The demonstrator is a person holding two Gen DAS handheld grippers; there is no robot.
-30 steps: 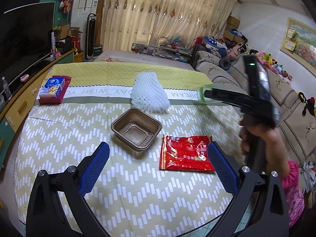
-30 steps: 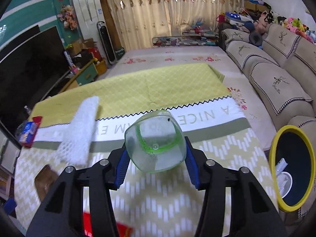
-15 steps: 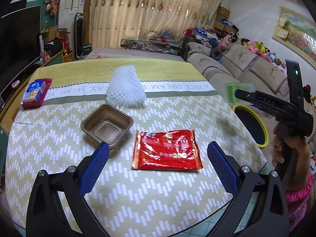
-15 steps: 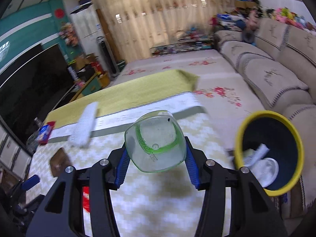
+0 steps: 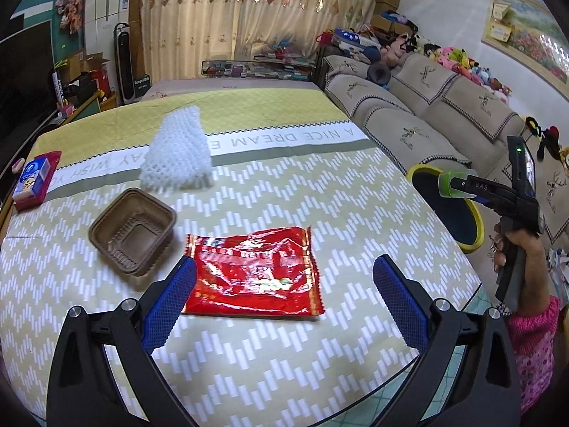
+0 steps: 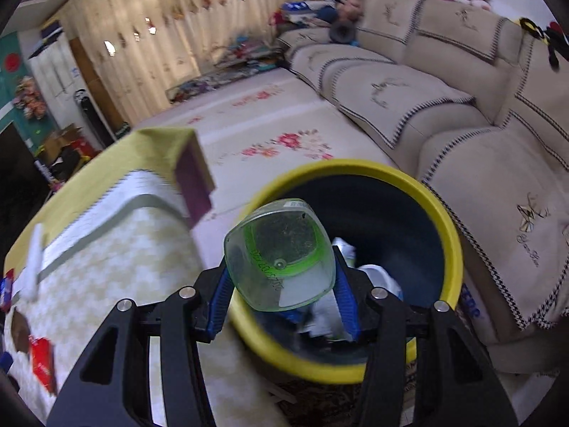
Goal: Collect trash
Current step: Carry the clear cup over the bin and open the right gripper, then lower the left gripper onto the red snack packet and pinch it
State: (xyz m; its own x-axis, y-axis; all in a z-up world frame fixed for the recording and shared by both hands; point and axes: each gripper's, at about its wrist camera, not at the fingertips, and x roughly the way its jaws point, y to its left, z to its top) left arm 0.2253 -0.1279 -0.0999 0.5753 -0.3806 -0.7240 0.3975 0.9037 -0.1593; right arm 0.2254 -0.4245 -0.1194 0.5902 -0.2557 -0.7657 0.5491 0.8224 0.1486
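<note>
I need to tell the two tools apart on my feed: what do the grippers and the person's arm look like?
Both grippers, the left gripper and the right gripper, share one build: black angular frames with silver bolt heads and blue textured pads. In the left wrist view the right gripper's body shows white lettering, a black pistol-style handle and a small green light on a dark upright module. The person wears a pink patterned sleeve.

"A NICE DREAM" — tablecloth (image 5: 284, 138) band
</note>
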